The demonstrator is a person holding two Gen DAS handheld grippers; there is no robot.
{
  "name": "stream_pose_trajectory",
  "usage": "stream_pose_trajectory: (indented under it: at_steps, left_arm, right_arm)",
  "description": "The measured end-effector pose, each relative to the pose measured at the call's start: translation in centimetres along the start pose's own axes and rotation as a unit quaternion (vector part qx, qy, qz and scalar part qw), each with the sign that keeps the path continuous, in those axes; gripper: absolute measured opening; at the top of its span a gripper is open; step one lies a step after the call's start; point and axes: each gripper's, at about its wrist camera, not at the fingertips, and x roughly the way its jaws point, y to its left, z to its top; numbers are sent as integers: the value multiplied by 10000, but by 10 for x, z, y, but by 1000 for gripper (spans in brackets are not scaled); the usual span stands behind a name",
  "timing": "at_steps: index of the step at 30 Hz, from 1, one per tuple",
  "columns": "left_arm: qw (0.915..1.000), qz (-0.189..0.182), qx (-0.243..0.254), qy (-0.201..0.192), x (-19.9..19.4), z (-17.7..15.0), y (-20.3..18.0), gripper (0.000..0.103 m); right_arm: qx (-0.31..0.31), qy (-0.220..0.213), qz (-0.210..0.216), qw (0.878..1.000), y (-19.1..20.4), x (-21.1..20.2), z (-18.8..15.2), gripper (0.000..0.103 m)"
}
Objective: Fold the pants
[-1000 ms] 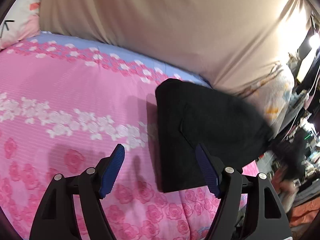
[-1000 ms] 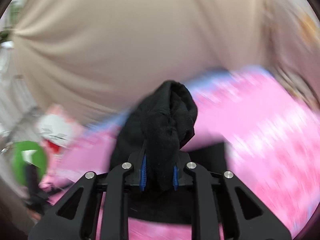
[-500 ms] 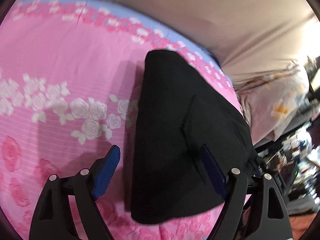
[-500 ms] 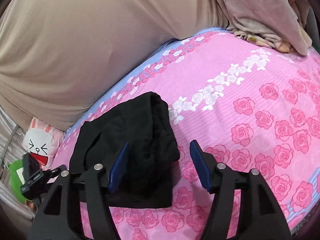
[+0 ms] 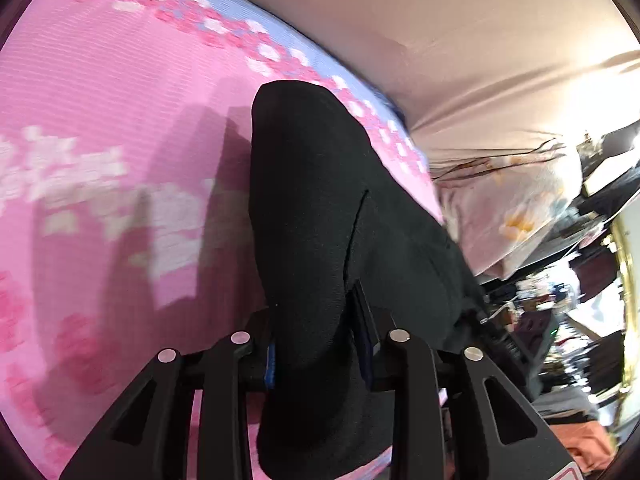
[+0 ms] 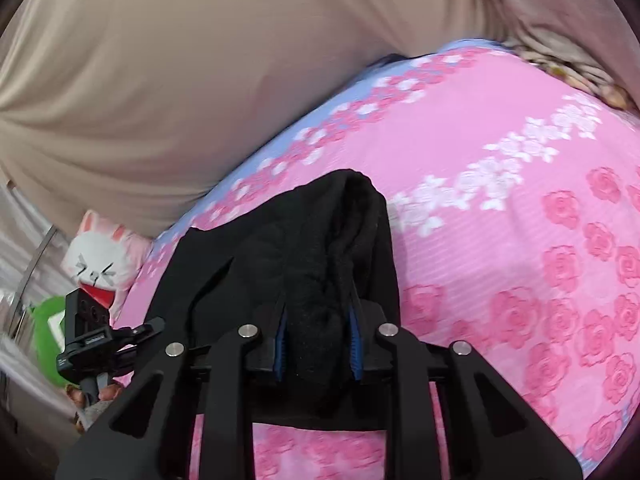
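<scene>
The black pants lie folded into a compact bundle on the pink rose-print bedsheet. My left gripper is shut on the near edge of the pants, cloth bunched between its blue pads. In the right wrist view the pants lie on the same sheet, and my right gripper is shut on a thick fold of them. The other gripper's body shows at the left of that view.
A beige curtain hangs behind the bed. A white bunny cushion and a green object sit at the bed's left end. A floral blanket lies by the cluttered room edge.
Both grippers were open half a second ago, straddling the pants. Both have now closed on the cloth. The left gripper moved in over the bundle's edge.
</scene>
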Motion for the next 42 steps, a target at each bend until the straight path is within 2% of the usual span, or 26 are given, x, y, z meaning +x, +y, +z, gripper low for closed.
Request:
stream_pose_trajectory:
  at_steps: [2, 3, 4, 6, 7, 9, 11, 12, 14, 17, 20, 21, 22, 23, 24, 25, 26, 27, 28, 30, 32, 34, 37, 40, 41, 42]
  left_arm:
    - [9995, 294, 57, -55, -10, -7, 9, 37]
    - [9990, 395, 134, -144, -18, -10, 10, 36]
    - [9968, 633, 344, -341, -31, -13, 5, 35]
    - [9892, 945, 869, -707, -55, -20, -13, 45]
    - [9846, 984, 1162, -857, -66, -24, -27, 49]
    - [9776, 827, 1605, -1085, -82, -33, -53, 74]
    - [9689, 646, 2019, -1275, -89, -44, -79, 88]
    - [9615, 593, 2272, -1430, -91, -53, -95, 89]
    - [9529, 656, 2507, -1574, -86, -61, -113, 91]
    - [9424, 1008, 2649, -1775, -71, -65, -129, 91]
    - [9391, 1450, 2458, -1915, -60, -55, -128, 91]
    - [9375, 1583, 2379, -1985, -59, -50, -125, 87]
    - [9361, 1711, 2301, -2037, -59, -46, -120, 76]
    - [9379, 1834, 2161, -2001, -61, -37, -110, 40]
    - [9430, 1777, 2045, -1932, -62, -30, -103, 22]
    - [9520, 1578, 1832, -1878, -68, -21, -91, 19]
    - [9566, 1464, 1624, -1929, -79, -16, -79, 14]
    - [9569, 1430, 1431, -2084, -97, -10, -65, 8]
    - [9559, 1419, 1255, -2244, -115, -7, -52, 8]
    - [9565, 1364, 846, -2435, -152, -5, -19, 8]
    - [9524, 1552, 564, -2562, -178, -12, 10, 8]
    - [9466, 1853, 361, -2612, -186, -17, 33, 7]
    - [9477, 2052, -194, -2438, -188, -21, 78, 7]
    - [9574, 1651, -863, -2206, -183, -27, 121, 7]
    - [9580, 1527, -994, -2212, -183, -31, 129, 7]
    - [9581, 1385, -1057, -2274, -184, -35, 135, 7]
  right_arm:
    - [-1, 133, -188, 9997, 2, 11, -6, 31]
    - [-8, 136, -206, 9997, 6, 12, -6, 28]
    - [-44, 115, -177, 9998, 13, 10, -3, 24]
    - [-85, 27, 152, 9998, 34, 3, 8, 21]
    - [-128, -3, 284, 9995, 44, -1, 14, 21]
    - [-353, -15, 698, 9969, 77, -5, 28, 20]
    - [-616, 112, 1191, 9909, 116, -4, 42, 20]
    - [-760, 202, 1382, 9873, 135, -1, 47, 20]
    - [-1128, 463, 1694, 9780, 179, 7, 54, 20]
    - [-1808, 909, 1863, 9614, 236, 19, 50, 20]
    - [-2328, 1131, 1750, 9500, 272, 27, 40, 20]
    - [-2447, 1199, 1730, 9465, 280, 30, 38, 20]
    - [-2486, 1237, 1732, 9449, 283, 30, 36, 21]
    - [-2526, 1208, 1698, 9449, 283, 27, 36, 27]
    - [-2545, 1023, 1552, 9490, 281, 23, 38, 33]
    - [-2550, 836, 1455, 9523, 277, 15, 38, 37]
    - [-2487, 538, 1391, 9570, 263, 3, 42, 45]
    - [-2344, 329, 1333, 9624, 245, -7, 46, 55]
    - [-2200, 146, 1162, 9684, 226, -15, 49, 60]
    - [-1869, -307, 132, 9818, 167, -31, 46, 64]
    - [-1358, -210, -694, 9881, 101, -30, 35, 68]
    - [-509, 231, -1136, 9920, 30, -19, 13, 68]
    - [112, 648, -1097, 9918, -17, -5, -15, 68]
    - [286, 776, -703, 9941, -26, 7, -30, 72]
    - [215, 741, -642, 9950, -23, 10, -31, 82]
    - [161, 728, -633, 9952, -19, 14, -30, 83]
